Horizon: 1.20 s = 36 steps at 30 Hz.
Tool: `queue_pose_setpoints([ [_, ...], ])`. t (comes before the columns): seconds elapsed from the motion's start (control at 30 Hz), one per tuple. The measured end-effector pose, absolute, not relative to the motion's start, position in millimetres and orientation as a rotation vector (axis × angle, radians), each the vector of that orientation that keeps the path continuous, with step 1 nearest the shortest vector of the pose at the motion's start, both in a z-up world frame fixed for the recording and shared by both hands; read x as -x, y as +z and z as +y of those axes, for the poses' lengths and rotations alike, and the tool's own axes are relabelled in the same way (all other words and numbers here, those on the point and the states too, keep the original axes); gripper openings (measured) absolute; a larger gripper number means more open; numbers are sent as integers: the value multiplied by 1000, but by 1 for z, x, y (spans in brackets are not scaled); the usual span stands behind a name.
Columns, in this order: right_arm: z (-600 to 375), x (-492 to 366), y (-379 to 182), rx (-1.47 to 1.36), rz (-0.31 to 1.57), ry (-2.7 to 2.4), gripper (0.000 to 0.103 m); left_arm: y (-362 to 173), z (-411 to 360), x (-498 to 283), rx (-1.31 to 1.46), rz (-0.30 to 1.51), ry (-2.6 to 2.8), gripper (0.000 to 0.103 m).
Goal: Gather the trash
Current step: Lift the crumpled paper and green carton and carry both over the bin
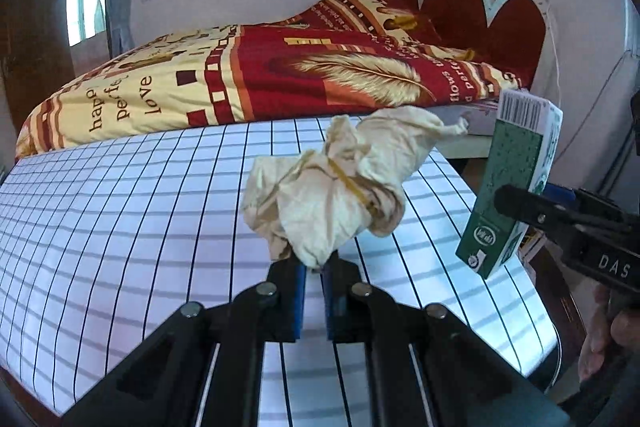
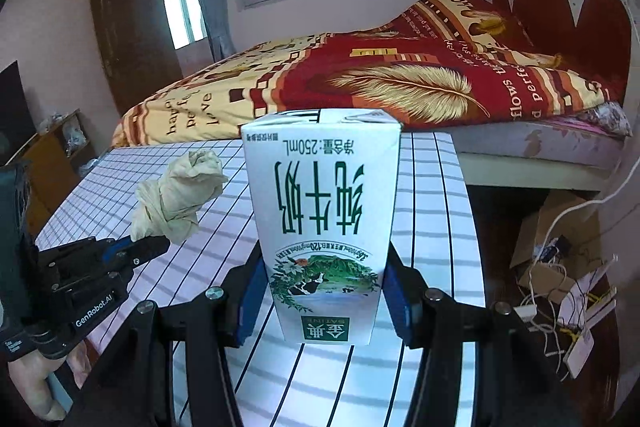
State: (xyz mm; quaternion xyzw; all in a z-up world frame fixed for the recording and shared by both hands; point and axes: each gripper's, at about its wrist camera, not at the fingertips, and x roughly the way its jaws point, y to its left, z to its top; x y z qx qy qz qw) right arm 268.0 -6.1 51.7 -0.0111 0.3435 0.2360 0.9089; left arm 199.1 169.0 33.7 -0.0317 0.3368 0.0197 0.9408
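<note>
Landmark: the grid-lined table (image 1: pixel 120 227).

Left gripper (image 1: pixel 314 269), above the table's middle: fingers pressed together on the bottom edge of a crumpled cream wad (image 1: pixel 332 187), which is lifted clear of the cloth. A yellowish band crosses the wad's waist. It looks like soft, very light tissue or wrap, likely to tear or slip if pinched only by a loose corner; a grip nearer the banded waist would probably hold better. "GenRobot.AI" is printed on this gripper's body, seen from the right wrist view.

Right gripper (image 2: pixel 324 295), above the table's right edge: blue pads (image 2: pixel 250 307) clamped on both sides of a milk carton (image 2: pixel 324 219), held upside down and off the table. The carton is stiff card, probably empty and light; its glossy faces could slide, and squeezing would dent the walls, so the grip low on the flat sides seems sound. Legible print, inverted: "纯牛奶", "净含量:250mL", "金典 SATINE". There is a barcode on the upturned end (image 1: pixel 520 111). "DAS" is marked on the right gripper, seen from the left view.

Bed quilt (image 1: pixel 240 75) beyond the table: "happy", "perfect", "love".
</note>
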Motion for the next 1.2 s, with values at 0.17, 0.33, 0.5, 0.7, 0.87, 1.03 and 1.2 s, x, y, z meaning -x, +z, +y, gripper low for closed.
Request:
queue_pose_setpoints([
  [0.17, -13, -226, 55, 37, 693, 482, 56, 35, 162, -167, 56, 681, 32, 8],
  [0.33, -24, -189, 55, 33, 689, 465, 56, 31, 154, -137, 70, 679, 6, 8],
  [0.5, -31, -158, 56, 42, 684, 466, 56, 27, 148, -117, 91, 673, -13, 8],
  [0.7, -40, -138, 59, 63, 659, 454, 56, 26, 133, -108, 97, 668, -51, 8],
  [0.87, -66, -129, 56, 25, 652, 407, 56, 22, 107, -106, 66, 671, -102, 8],
  [1.03, -99, -126, 50, 1, 655, 349, 56, 19, 85, -106, 40, 673, -140, 8],
  [1.2, -131, -119, 45, -18, 657, 287, 56, 14, 60, -110, 18, 687, -198, 8],
])
